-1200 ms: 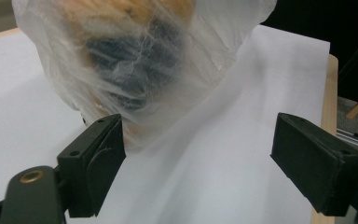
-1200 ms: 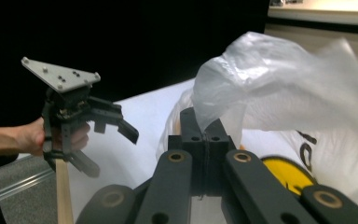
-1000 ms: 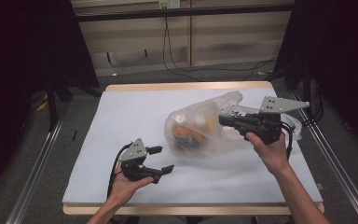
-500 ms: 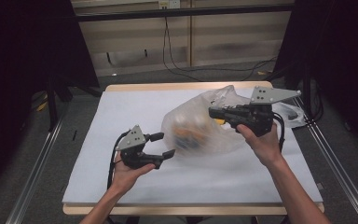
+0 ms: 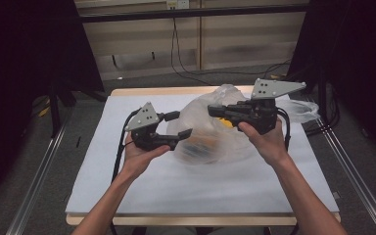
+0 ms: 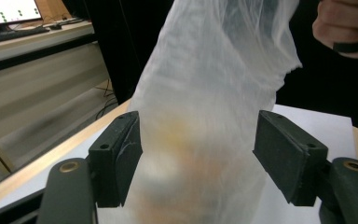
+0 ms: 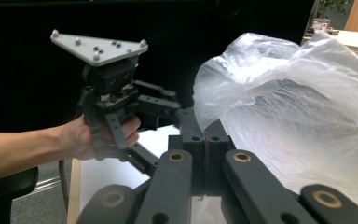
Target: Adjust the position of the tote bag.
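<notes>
I have the plastic bag (image 5: 215, 132) lifted off the white table (image 5: 127, 196), and I use the bag as my landmark. My right gripper (image 5: 214, 110) sits at the bag's top edge with its jaws pressed fully together on a fold of the film, which I judge is what keeps the bag hanging with its orange and pale contents sagging at the bottom. My left gripper (image 5: 178, 124) is at the bag's left flank. Its jaws have just been closing, but they stand apart with the bulging film between them, pads (image 6: 117, 158) not yet pressing. I think I brought it there to take a second hold and steady the load.
</notes>
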Demonstrator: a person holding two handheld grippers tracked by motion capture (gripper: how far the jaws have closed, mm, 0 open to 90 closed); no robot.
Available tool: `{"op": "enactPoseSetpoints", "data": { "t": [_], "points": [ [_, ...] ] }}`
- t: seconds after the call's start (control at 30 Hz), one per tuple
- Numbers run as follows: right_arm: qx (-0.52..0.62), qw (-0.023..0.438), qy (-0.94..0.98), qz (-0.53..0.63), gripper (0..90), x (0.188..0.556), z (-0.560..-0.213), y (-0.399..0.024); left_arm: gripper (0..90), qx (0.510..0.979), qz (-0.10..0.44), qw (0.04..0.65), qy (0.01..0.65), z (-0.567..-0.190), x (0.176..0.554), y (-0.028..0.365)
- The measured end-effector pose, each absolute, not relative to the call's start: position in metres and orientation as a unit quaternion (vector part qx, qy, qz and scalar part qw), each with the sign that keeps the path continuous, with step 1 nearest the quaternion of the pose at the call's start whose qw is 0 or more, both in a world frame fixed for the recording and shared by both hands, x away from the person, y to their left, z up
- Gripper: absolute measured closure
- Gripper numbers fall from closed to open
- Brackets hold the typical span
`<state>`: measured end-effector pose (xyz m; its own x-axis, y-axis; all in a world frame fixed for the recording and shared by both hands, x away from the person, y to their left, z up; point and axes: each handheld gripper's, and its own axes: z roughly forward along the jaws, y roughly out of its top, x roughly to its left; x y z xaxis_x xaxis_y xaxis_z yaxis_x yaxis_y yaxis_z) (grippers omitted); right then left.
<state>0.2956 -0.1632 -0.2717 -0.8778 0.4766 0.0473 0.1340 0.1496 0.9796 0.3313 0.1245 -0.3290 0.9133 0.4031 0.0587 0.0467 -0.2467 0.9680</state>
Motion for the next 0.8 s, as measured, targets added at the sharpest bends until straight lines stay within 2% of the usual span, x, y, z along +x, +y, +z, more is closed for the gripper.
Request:
{"op": "enactPoseSetpoints", "data": {
  "t": [0.2, 0.4, 0.5, 0.57, 0.67, 0.73, 0.8],
  "points": [
    [0.197, 0.135, 0.748, 0.62, 90.0, 0.296, -0.273, -0.156, 39.3, 0.765, 0.153, 0.61, 0.137, -0.322, 0.338, 0.116],
    [0.195, 0.133, 0.751, 0.617, 90.0, 0.296, -0.273, -0.153, 34.8, 0.758, 0.164, 0.619, 0.129, -0.311, 0.341, 0.109],
    [0.195, 0.13, 0.75, 0.618, 90.0, 0.296, -0.272, -0.153, 36.3, 0.767, 0.167, 0.608, 0.12, -0.306, 0.344, 0.103],
    [0.195, 0.133, 0.75, 0.618, 90.0, 0.296, -0.271, -0.153, 56.7, 0.772, 0.158, 0.606, 0.109, -0.307, 0.344, 0.101],
    [0.197, 0.136, 0.75, 0.616, 90.0, 0.295, -0.273, -0.153, 82.2, 0.773, 0.144, 0.607, 0.115, -0.313, 0.344, 0.101],
    [0.202, 0.137, 0.75, 0.615, 88.4, 0.295, -0.277, -0.156, 90.0, 0.774, 0.135, 0.608, 0.118, -0.318, 0.345, 0.104],
    [0.205, 0.135, 0.747, 0.617, 80.6, 0.296, -0.281, -0.16, 90.0, 0.775, 0.128, 0.606, 0.126, -0.322, 0.346, 0.106]
  ]
}}
